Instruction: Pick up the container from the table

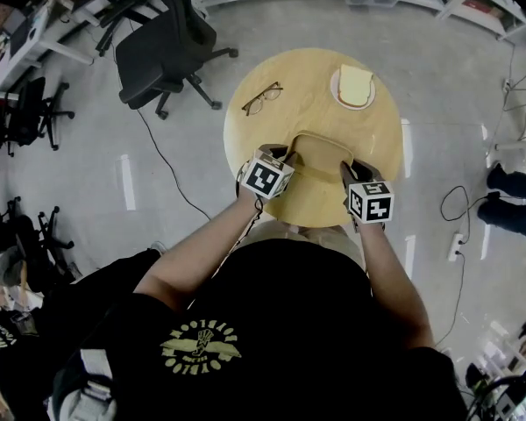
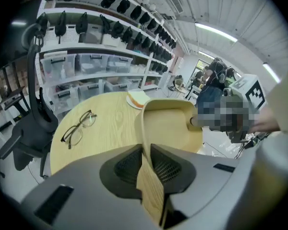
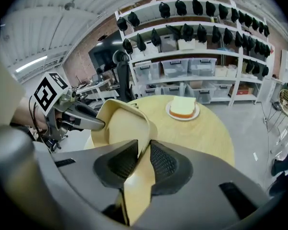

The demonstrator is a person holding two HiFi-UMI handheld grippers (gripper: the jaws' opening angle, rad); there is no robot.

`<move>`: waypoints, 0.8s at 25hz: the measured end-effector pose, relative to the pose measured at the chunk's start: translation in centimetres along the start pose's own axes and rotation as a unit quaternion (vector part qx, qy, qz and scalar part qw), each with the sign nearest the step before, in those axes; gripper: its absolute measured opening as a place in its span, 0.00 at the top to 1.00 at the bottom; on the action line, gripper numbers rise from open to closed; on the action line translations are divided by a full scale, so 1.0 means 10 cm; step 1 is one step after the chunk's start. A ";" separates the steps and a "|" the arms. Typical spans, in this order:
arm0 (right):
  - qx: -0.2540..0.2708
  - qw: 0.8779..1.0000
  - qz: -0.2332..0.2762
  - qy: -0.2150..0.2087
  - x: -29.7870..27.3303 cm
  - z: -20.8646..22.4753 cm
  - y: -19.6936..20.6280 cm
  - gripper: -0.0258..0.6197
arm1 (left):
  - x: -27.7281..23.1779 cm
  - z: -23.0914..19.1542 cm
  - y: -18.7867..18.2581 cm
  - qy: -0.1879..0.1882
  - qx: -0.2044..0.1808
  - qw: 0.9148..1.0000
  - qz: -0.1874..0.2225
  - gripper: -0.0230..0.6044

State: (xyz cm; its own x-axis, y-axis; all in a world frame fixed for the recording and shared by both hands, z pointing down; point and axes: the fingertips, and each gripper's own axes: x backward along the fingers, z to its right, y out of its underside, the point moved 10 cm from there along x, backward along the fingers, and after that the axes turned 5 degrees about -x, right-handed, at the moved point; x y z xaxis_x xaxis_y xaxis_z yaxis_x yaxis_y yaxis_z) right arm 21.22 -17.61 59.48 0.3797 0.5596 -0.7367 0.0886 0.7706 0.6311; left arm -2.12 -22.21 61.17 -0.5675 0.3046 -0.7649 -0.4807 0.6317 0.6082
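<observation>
Over the near edge of the round worktop (image 1: 302,73) the tan container (image 1: 320,152) is held between two grippers and looks raised off the wood. The left hand-held gripper (image 1: 280,154) is clamped on its left rim, the thin wall pinched between the pads in the left gripper view (image 2: 145,155). The right hand-held gripper (image 1: 351,169) is clamped on the opposite rim in the same way (image 3: 143,159). Beyond the container the wood is bare up to the glasses (image 1: 262,97) at the far left and a plate (image 1: 352,87) with bread at the far right, both well apart from it. Open floor (image 1: 158,174) rings the worktop; a chair (image 1: 162,55) stands off to the far left.
</observation>
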 end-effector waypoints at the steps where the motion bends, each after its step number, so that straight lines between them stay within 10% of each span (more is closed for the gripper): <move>1: 0.006 1.000 0.010 0.004 0.06 -0.03 -0.05 0.81 | 0.06 0.01 -0.04 -0.001 0.000 1.000 0.009 0.85; 20: 0.047 0.990 0.129 0.039 0.86 -0.47 -0.53 0.82 | 1.04 0.22 -0.53 -0.033 -0.042 0.989 0.138 0.86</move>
State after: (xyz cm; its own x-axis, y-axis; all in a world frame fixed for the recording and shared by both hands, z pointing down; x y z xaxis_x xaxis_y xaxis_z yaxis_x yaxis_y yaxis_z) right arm 19.73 -15.46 48.68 0.3284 0.7595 -0.5615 0.0849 0.5684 0.8184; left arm -3.97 -20.81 49.55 -0.6408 0.5052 -0.5780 -0.3698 0.4567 0.8091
